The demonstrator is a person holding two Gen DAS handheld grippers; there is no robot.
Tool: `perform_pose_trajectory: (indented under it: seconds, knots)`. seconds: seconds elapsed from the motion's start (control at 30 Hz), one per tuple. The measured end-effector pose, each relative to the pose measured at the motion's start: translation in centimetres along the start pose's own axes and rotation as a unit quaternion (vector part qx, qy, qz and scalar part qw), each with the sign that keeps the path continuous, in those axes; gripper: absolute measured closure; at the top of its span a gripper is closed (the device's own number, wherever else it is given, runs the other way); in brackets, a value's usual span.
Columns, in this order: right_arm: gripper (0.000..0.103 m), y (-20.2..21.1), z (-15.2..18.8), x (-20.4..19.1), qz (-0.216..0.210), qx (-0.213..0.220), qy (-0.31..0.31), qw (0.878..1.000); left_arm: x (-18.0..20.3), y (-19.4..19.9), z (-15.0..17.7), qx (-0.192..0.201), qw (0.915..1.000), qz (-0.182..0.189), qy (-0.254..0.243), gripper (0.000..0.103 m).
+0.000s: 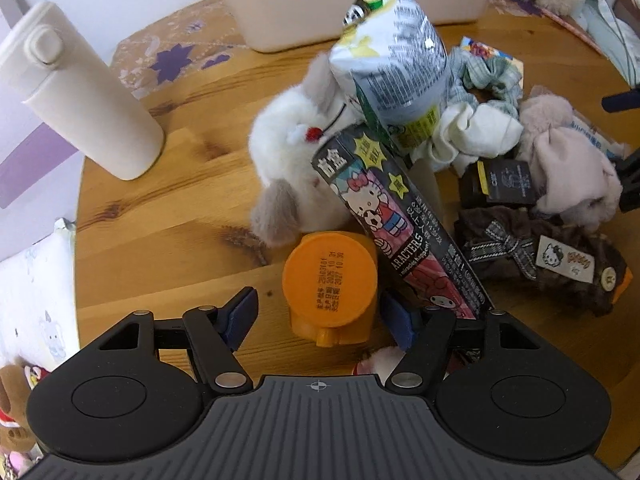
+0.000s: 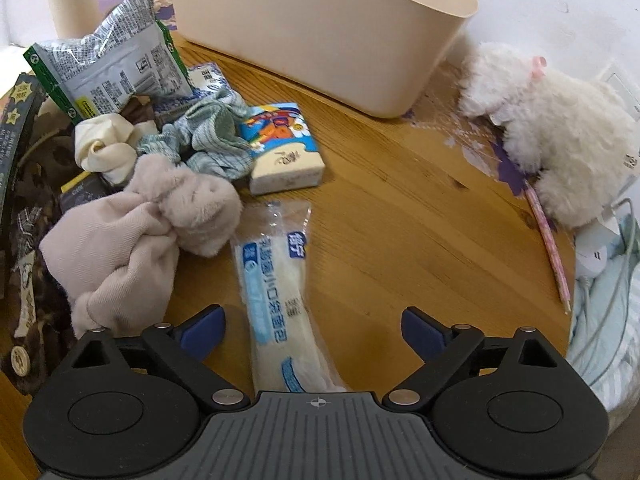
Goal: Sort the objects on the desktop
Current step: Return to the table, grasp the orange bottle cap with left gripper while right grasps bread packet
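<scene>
Bin (image 2: 320,36) upright, interior hidden, snacks (image 2: 108,76) beside.

You see, all near the one beige bin (image 2: 320,32), two plush toys (image 1: 296,160) (image 2: 560,140), two scrunchies (image 2: 216,140) (image 2: 104,148), one orange bottle (image 1: 330,280), one tissue pack (image 2: 284,148).

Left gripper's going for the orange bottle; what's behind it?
A grey-eared plush toy sits behind the orange bottle, and a cartoon box leans alongside. The bottle's far side is hidden.
</scene>
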State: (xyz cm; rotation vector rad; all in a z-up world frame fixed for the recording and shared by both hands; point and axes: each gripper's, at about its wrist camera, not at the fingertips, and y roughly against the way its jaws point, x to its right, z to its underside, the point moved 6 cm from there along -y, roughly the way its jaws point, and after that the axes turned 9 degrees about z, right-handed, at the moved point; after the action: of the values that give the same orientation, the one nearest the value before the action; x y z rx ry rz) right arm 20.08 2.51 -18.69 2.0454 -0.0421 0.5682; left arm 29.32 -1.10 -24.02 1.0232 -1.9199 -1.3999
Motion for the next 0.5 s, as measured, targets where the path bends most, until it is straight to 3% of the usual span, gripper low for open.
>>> perform_pose_trajectory:
  seconds: [0.2, 0.3, 0.37, 0.4, 0.47, 0.5]
  knots:
    - [0.017, 0.1, -0.3, -0.3, -0.023, 0.009, 0.001, 1.000, 0.0, -1.2, 0.4, -0.005, 0.9998, 0.020, 0.007, 0.054]
    - [0.028, 0.3, -0.1, -0.4, -0.041, 0.013, -0.001, 0.999, 0.0, -1.2, 0.2, 0.001, 0.9993, 0.035, 0.014, 0.060]
    - [0.047, 0.6, -0.2, -0.6, -0.057, 0.020, -0.001, 0.998, -0.1, -1.3, 0.2, 0.002, 0.9990, 0.040, 0.022, 0.062]
    - [0.051, 0.7, -0.2, -0.7, -0.063, 0.021, -0.002, 0.998, -0.2, -1.3, 0.2, 0.004, 0.9986, 0.044, 0.028, 0.063]
    - [0.073, 0.8, -0.3, -1.0, -0.071, 0.023, -0.001, 0.997, -0.2, -1.3, 0.2, 0.006, 0.9983, 0.046, 0.035, 0.063]
    - [0.074, 0.9, -0.4, -1.1, -0.073, 0.023, 0.001, 0.997, -0.2, -1.3, 0.3, 0.007, 0.9983, 0.045, 0.036, 0.063]
